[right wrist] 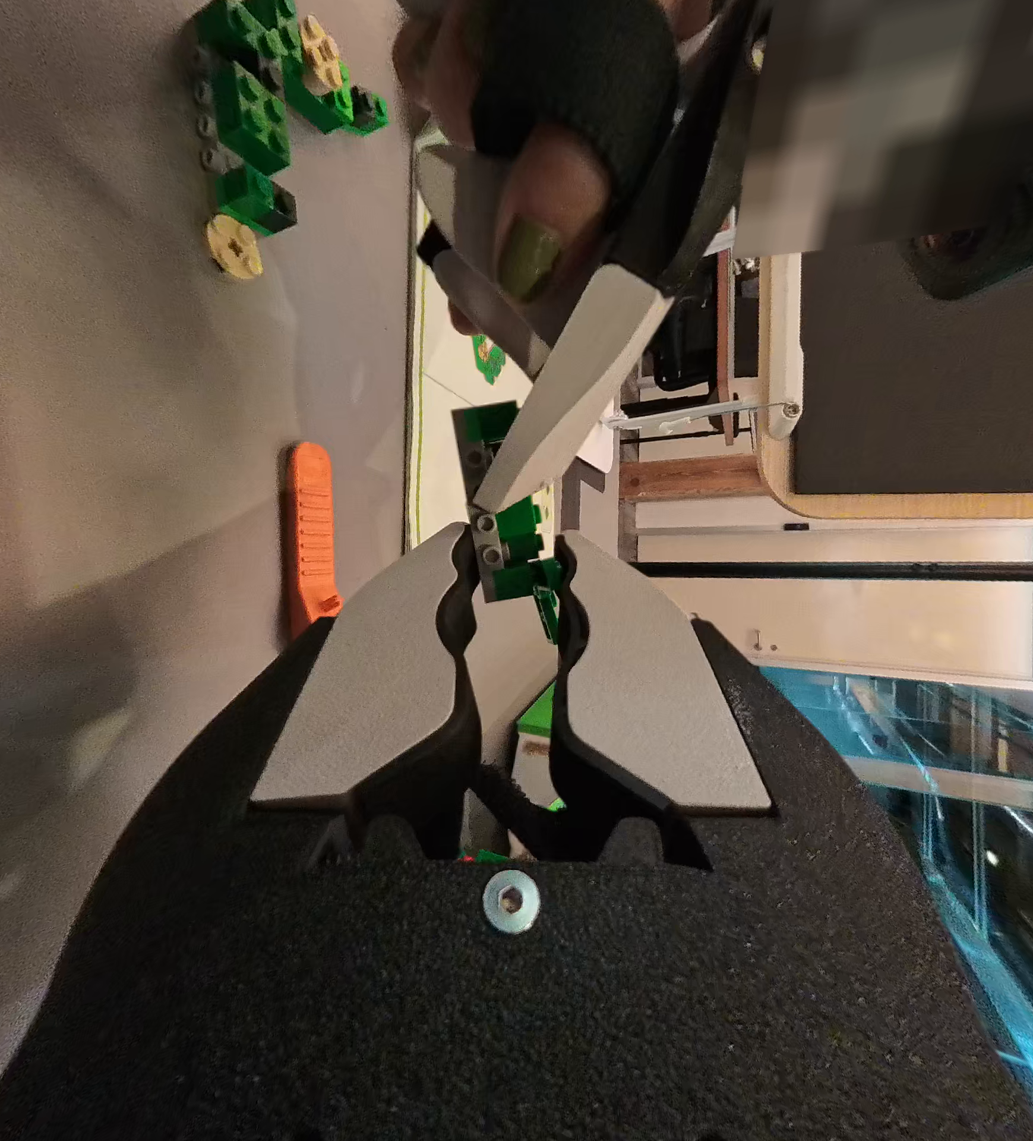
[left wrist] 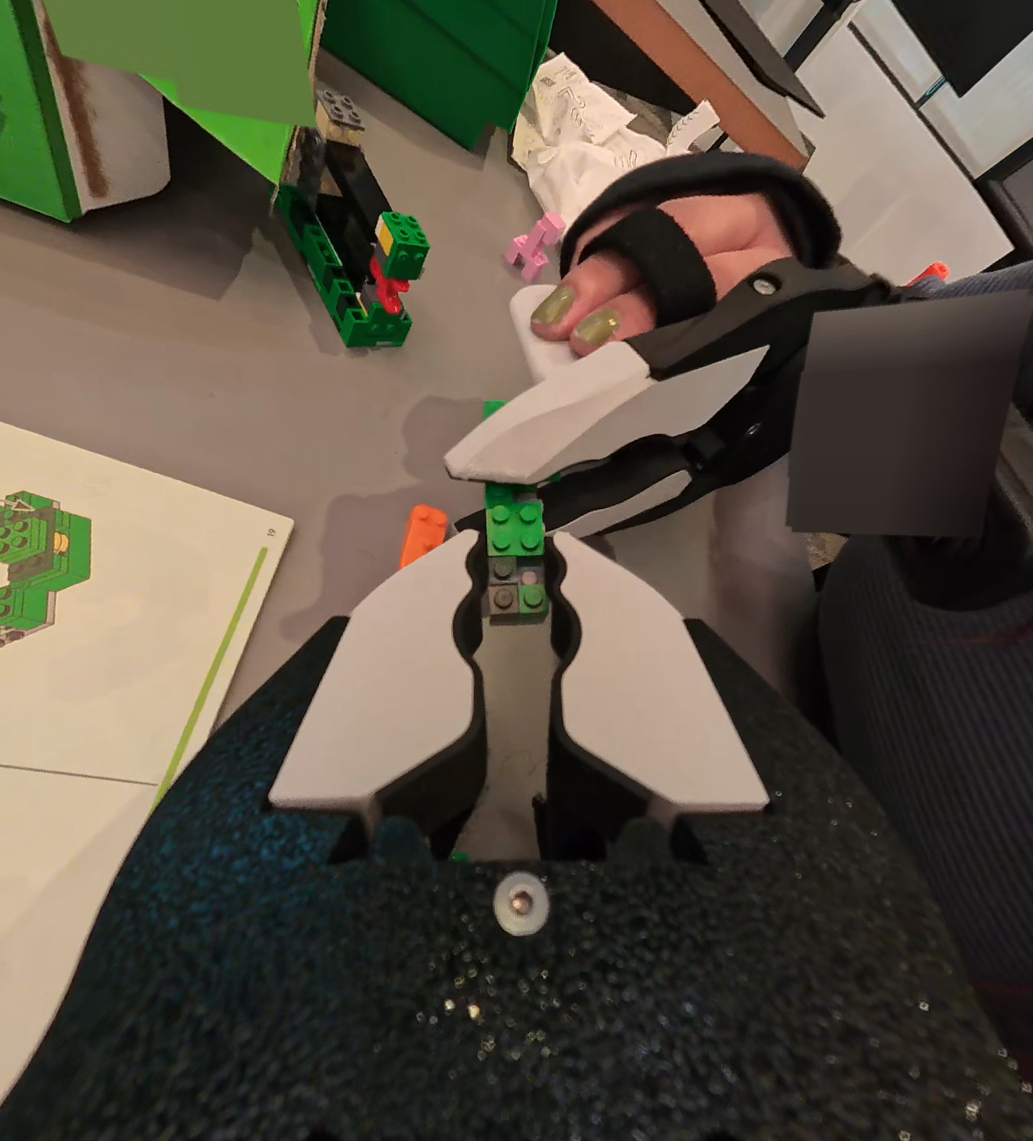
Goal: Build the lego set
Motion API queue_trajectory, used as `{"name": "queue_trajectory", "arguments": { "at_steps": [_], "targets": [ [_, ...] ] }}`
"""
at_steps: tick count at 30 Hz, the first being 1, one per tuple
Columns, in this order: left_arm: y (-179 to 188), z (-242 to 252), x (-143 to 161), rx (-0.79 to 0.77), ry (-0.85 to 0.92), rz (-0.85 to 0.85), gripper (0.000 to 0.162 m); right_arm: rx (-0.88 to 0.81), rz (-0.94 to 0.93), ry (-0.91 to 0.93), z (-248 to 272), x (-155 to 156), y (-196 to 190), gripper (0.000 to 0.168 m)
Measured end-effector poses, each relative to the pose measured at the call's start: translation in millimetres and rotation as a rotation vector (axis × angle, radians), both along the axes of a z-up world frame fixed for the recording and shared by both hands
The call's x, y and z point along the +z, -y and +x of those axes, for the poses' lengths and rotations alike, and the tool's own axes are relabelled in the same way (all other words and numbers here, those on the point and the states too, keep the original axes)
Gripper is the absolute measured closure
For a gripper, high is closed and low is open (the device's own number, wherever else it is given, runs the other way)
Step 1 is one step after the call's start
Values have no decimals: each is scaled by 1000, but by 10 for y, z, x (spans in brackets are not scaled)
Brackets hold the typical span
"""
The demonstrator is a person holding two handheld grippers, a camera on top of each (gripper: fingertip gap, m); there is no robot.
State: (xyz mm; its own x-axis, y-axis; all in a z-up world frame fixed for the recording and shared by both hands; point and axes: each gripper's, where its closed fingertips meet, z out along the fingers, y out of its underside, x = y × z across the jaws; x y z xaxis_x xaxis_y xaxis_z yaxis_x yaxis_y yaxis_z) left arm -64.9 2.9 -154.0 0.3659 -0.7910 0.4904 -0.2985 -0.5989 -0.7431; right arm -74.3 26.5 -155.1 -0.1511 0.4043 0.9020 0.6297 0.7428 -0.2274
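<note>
A small green and grey lego assembly (left wrist: 515, 543) is held above the grey table between both grippers. My left gripper (left wrist: 515, 546) is shut on its near end, with green studs showing between the fingertips. My right gripper (left wrist: 486, 494) comes in from the right and is shut on the far end of the same assembly. In the right wrist view my right gripper (right wrist: 514, 543) clamps the assembly (right wrist: 510, 555) by its grey and green sides. One finger (right wrist: 563, 401) of the left gripper reaches down onto it from above.
An open instruction booklet (left wrist: 69, 617) lies at the left. An orange brick separator (left wrist: 424, 531) lies on the table (left wrist: 162, 321) just below the grippers. A green and black build (left wrist: 353, 259), a pink piece (left wrist: 532, 241), green boxes (left wrist: 7, 123) and plastic bags (left wrist: 581, 136) lie behind. Another green sub-assembly (right wrist: 254, 123) lies apart.
</note>
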Motion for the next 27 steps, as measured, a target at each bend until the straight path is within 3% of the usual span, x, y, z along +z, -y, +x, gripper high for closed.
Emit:
{"name": "queue_trajectory", "arguments": {
  "at_steps": [18, 27],
  "targets": [
    [23, -5, 12, 0, -13, -14, 145, -7, -106, -58, -13, -18, -19, 144],
    [3, 2, -26, 19, -48, -3, 145, -67, 16, -6, -14, -49, -76, 144]
  ]
}}
